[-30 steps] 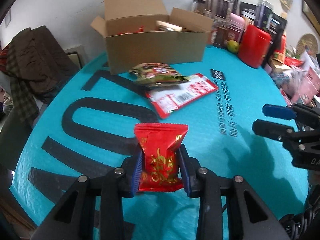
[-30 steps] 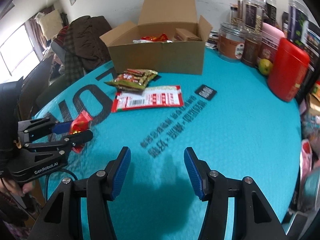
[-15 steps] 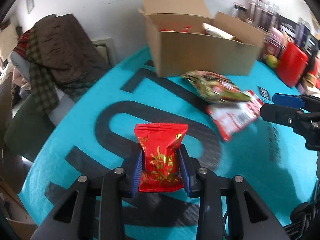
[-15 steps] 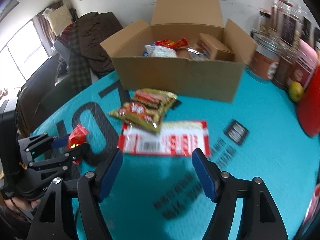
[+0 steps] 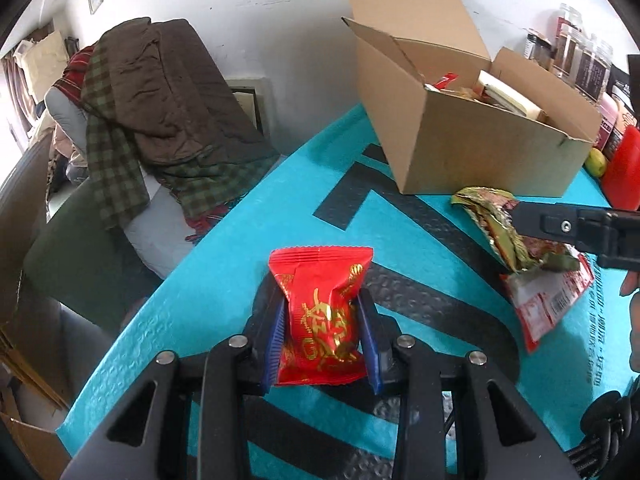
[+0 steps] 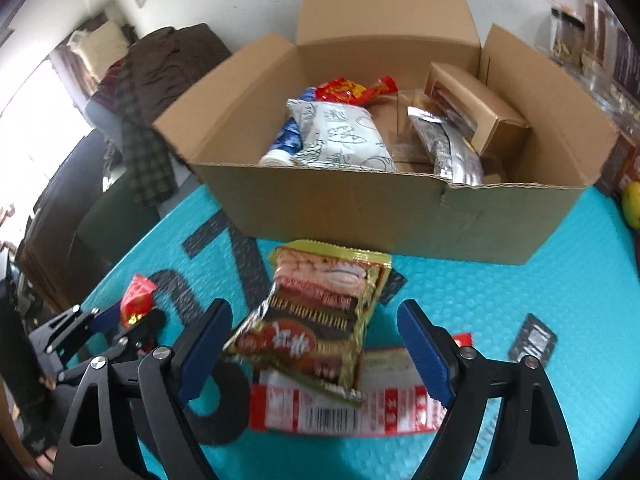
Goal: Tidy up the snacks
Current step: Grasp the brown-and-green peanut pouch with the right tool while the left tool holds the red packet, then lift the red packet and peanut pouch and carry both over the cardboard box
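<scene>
Nearest the left wrist camera, the left gripper (image 5: 320,336) is clamped on a small red snack packet with gold lettering (image 5: 320,320), its blue pads pressing the wrapper's sides and the packet carried clear of the turquoise table mat (image 5: 208,320). Just beyond, the right gripper (image 6: 316,354) hangs over the loose snacks with its jaws opening; a green-and-gold snack bag (image 6: 316,316) shows between the blue pads (image 6: 204,352), but they stand apart from it and grip nothing. That bag lies partly on top of a flat red-and-white packet (image 6: 344,412), both resting on the mat just in front of the cardboard box (image 6: 400,216). Farther back the box stands open, flaps up, already holding a white pouch (image 6: 340,136), a red wrapper (image 6: 344,90) and a small brown carton (image 6: 476,108). The step in hand looks like a double collection: one snack is on its way to the box while the other claw lines up its pick. The next move probably calls for the right gripper to sink around the green bag and close across its width without catching the packet beneath, and for the left to reach above the box rim before letting go
</scene>
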A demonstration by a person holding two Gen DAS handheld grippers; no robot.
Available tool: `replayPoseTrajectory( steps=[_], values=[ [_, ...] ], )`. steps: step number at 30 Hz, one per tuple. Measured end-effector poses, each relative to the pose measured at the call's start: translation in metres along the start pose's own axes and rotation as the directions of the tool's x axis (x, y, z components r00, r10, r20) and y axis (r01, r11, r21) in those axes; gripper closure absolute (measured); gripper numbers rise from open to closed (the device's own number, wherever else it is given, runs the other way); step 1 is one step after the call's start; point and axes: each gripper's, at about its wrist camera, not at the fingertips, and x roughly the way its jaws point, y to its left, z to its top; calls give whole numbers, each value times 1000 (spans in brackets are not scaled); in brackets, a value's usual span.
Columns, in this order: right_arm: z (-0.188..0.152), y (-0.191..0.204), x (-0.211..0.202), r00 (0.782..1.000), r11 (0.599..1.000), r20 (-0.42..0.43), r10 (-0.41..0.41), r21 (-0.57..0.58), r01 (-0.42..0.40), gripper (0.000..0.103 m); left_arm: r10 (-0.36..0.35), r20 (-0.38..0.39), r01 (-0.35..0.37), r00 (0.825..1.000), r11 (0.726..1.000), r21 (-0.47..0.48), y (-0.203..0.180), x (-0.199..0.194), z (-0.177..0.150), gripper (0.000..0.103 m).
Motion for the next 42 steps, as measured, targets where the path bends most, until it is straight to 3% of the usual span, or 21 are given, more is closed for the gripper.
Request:
replayPoseTrajectory(
  steps=[5, 6, 7, 8, 10, 13, 26, 34, 42],
  values=[
    [5, -5, 19, 999, 998, -54, -2, 57, 5, 17, 3, 1, -3, 1000, 1000, 0, 1, 3, 1, 69],
    [4, -5, 22, 998, 998, -64, -3, 58, 7, 21, 2, 1, -2, 1000, 1000, -1, 1, 3, 2, 69],
    [3, -4, 23, 998, 999, -68, 3, 54, 1, 33, 1, 0, -1, 1000, 1000, -4, 2, 3, 2, 69],
    [2, -3, 24, 998, 999, -68, 18, 47, -15, 37, 1, -1, -1, 1000, 1000, -6, 2, 3, 3, 69],
    [0, 2, 19, 999, 1000, -54, -3, 17, 4, 54, 2, -2, -2, 1000, 1000, -6, 1, 1, 3, 69],
    [-3, 5, 11, 999, 1000, -37, 8, -12, -9, 59, -17, -3, 17, 1000, 1000, -9, -2, -5, 2, 69],
    [-42, 9, -49, 999, 996, 30, 36, -82, -33, 62, -115, 12, 115, 993, 993, 23, -34, -48, -14, 69],
    [-80, -6, -71, 999, 999, 33, 26, -23, -26, 62, -185, -17, 186, 983, 979, 87, -71, -69, -37, 69],
    [-114, -21, -84, 1000, 1000, 13, -3, 4, 3, 62, -219, -81, 227, 972, 968, 106, -93, -63, -54, 69]
  ],
)
